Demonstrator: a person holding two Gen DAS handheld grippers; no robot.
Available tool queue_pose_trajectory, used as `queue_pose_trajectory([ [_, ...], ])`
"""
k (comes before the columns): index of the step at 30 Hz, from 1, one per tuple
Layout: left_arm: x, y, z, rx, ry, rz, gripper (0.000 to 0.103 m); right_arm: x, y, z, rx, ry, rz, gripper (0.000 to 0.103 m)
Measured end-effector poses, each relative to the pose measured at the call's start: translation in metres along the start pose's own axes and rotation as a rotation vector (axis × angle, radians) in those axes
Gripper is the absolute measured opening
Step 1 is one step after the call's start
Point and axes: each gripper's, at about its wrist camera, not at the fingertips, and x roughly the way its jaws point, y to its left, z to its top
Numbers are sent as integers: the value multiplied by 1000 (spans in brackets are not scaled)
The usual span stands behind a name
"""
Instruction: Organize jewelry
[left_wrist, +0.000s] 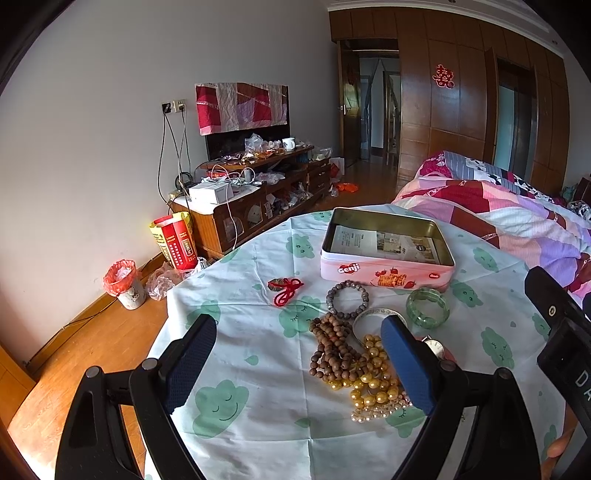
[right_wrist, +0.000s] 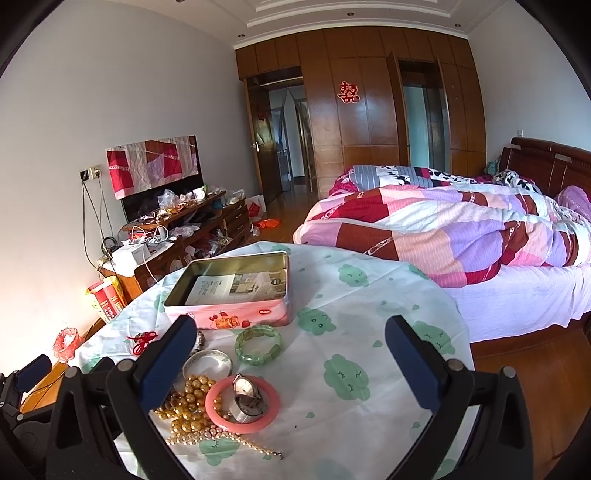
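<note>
An open pink tin (left_wrist: 388, 275) (right_wrist: 236, 314) with a leaflet inside stands on the round table's cloth (left_wrist: 258, 354) (right_wrist: 369, 332). In front of it lie a red knotted charm (left_wrist: 285, 290) (right_wrist: 142, 341), a grey bead bracelet (left_wrist: 348, 299), a green bangle (left_wrist: 427, 308) (right_wrist: 258, 345), a white bangle (right_wrist: 207, 363), brown beads (left_wrist: 330, 354), gold beads (left_wrist: 373, 384) (right_wrist: 188, 402), a pearl strand (right_wrist: 225, 441), and a pink bangle (right_wrist: 242, 404) with a watch (right_wrist: 245, 397) on it. My left gripper (left_wrist: 299, 363) hovers open over the pile. My right gripper (right_wrist: 291, 363) is open, empty, beside the pink bangle.
A bed with a patchwork quilt (right_wrist: 461, 229) stands right of the table. A cluttered wooden TV cabinet (left_wrist: 258, 192) lines the left wall, with a red-lined bin (left_wrist: 123, 284) and a red box (left_wrist: 177, 242) on the floor. The right gripper's body (left_wrist: 561, 332) shows at the left view's right edge.
</note>
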Motion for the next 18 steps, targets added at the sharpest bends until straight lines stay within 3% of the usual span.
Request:
queue_pose_trajectory([
  [18,2,4,-1,-15,7,-4,91,3,-2,-3,1,23,-16,103],
])
